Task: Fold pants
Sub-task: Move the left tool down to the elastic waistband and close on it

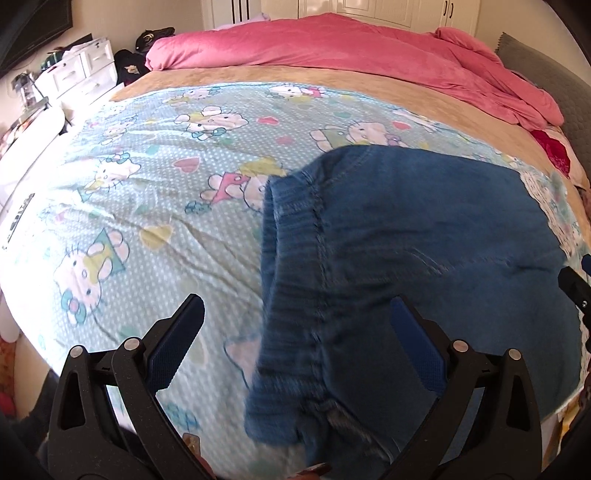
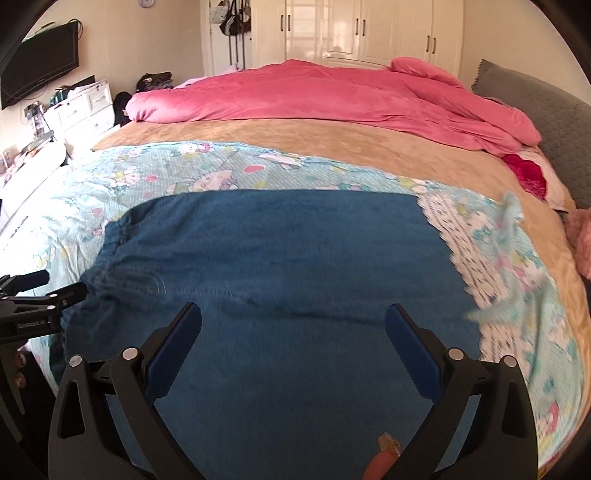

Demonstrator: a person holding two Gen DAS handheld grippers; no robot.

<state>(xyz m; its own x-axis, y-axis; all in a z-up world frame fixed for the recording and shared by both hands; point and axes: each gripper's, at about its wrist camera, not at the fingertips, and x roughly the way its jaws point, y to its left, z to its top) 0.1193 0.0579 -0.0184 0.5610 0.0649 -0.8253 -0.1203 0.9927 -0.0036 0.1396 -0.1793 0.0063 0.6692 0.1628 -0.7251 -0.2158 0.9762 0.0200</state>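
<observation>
Blue denim pants [image 2: 277,258] lie folded flat on the light blue cartoon-print blanket [image 1: 147,184] on the bed. In the left wrist view the pants [image 1: 424,229] fill the right half, with the ribbed elastic waistband [image 1: 291,258] toward the left. My left gripper [image 1: 297,314] is open and empty, hovering over the waistband end. My right gripper [image 2: 293,321] is open and empty above the middle of the pants. The left gripper also shows at the left edge of the right wrist view [image 2: 55,291], by the waistband.
A pink duvet [image 2: 332,96] is bunched along the far side of the tan bedspread [image 2: 332,147]. A grey pillow [image 2: 554,122] lies far right. White drawers [image 2: 85,103] and a wall TV [image 2: 40,62] stand at left, white wardrobes [image 2: 351,33] behind.
</observation>
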